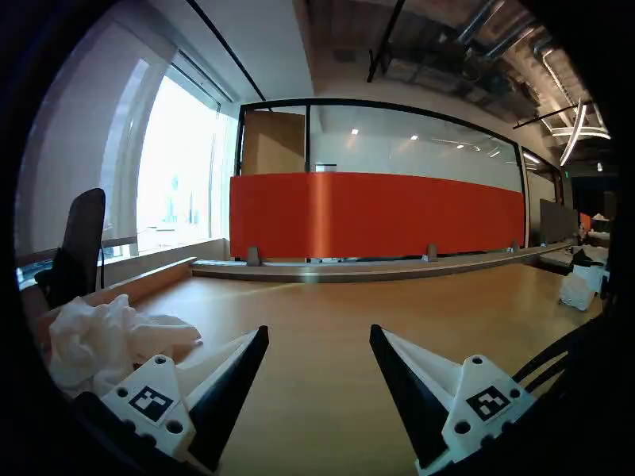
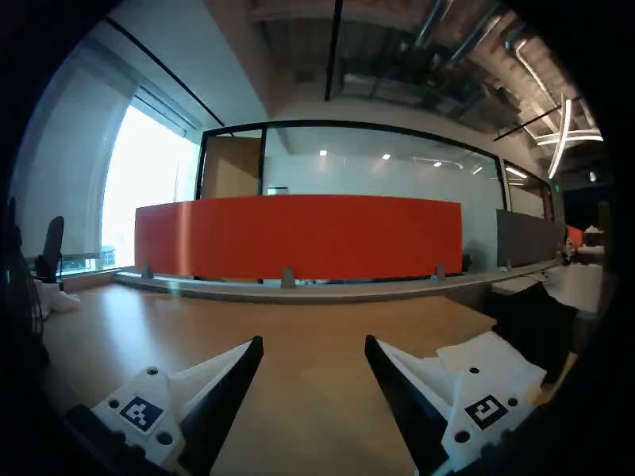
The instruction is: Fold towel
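A crumpled white towel lies in a heap on the wooden table, at the left of the left gripper view and just beyond the left finger. My left gripper hovers low over the tabletop, open, with bare wood between its fingers. In the right gripper view my right gripper is open too, over the bare table. A small white bundle of cloth sits far off at the left edge of that view. White folded cloth lies behind the right finger.
An orange divider panel runs along the table's far edge. A dark office chair stands at the left by the window. More white cloth sits at the far right of the table. A dark object stands at the right.
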Action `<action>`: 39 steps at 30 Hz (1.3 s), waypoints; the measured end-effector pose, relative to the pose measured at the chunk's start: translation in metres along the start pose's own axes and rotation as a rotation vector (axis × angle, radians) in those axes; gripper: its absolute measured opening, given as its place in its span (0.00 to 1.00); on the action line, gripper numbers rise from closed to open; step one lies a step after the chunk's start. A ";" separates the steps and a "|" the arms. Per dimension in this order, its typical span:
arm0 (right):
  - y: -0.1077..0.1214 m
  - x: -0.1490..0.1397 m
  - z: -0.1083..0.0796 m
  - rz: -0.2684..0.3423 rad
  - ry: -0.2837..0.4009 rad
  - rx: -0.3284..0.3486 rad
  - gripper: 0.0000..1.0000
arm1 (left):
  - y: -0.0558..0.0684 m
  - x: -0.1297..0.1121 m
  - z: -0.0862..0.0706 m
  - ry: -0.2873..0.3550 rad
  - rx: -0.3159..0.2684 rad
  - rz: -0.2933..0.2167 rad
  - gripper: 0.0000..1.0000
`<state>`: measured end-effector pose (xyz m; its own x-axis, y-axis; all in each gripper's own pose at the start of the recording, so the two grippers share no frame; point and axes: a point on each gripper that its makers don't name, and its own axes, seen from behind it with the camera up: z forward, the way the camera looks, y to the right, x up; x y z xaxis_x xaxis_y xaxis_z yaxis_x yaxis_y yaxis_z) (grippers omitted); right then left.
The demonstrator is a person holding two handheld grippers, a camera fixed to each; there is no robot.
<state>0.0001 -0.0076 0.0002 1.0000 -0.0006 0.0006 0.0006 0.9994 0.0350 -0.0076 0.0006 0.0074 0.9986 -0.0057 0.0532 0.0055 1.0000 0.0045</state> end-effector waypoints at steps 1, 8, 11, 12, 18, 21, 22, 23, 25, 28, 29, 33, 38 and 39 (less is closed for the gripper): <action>0.000 0.000 0.000 0.000 0.000 0.000 1.00 | 0.000 0.001 -0.001 0.007 0.001 0.000 0.94; 0.000 0.000 0.000 0.000 0.000 0.000 0.99 | -0.001 0.008 -0.007 0.052 0.000 0.004 0.94; 0.000 0.000 0.000 0.000 0.000 0.000 1.00 | -0.002 0.008 -0.008 0.054 0.006 0.004 0.94; 0.000 0.000 0.000 0.000 0.000 0.000 0.99 | -0.003 0.007 -0.008 0.054 0.008 0.004 0.94; 0.000 0.000 0.000 0.000 0.000 0.000 1.00 | -0.003 0.007 -0.008 0.053 0.007 0.005 0.95; 0.000 0.000 0.000 0.000 0.000 0.000 0.99 | -0.003 0.007 -0.008 0.053 0.008 0.005 0.95; 0.000 0.000 0.000 0.000 0.000 0.000 0.99 | -0.003 0.007 -0.008 0.053 0.008 0.005 0.95; 0.000 0.000 0.000 0.000 0.000 0.000 1.00 | -0.003 0.007 -0.008 0.053 0.008 0.005 0.95; 0.000 0.000 0.000 0.000 0.000 0.000 0.99 | -0.003 0.007 -0.008 0.053 0.008 0.005 0.95; 0.000 0.000 0.000 0.000 0.000 0.000 0.99 | -0.003 0.007 -0.007 0.053 0.008 0.005 0.95; 0.000 0.000 0.000 0.000 0.000 0.000 0.99 | -0.003 0.007 -0.007 0.053 0.008 0.005 0.95; 0.000 0.000 0.000 0.000 0.000 0.000 1.00 | -0.003 0.007 -0.007 0.053 0.008 0.005 0.95; 0.000 0.000 0.000 0.000 0.000 0.000 0.99 | -0.003 0.007 -0.008 0.053 0.008 0.005 0.95; 0.000 0.000 0.000 0.000 0.000 0.000 0.99 | -0.002 0.007 -0.008 0.053 0.008 0.005 0.95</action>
<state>0.0003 -0.0077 -0.0002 1.0000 -0.0005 0.0008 0.0005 0.9994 0.0351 -0.0006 -0.0018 0.0001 1.0000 -0.0002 0.0001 0.0002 0.9999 0.0119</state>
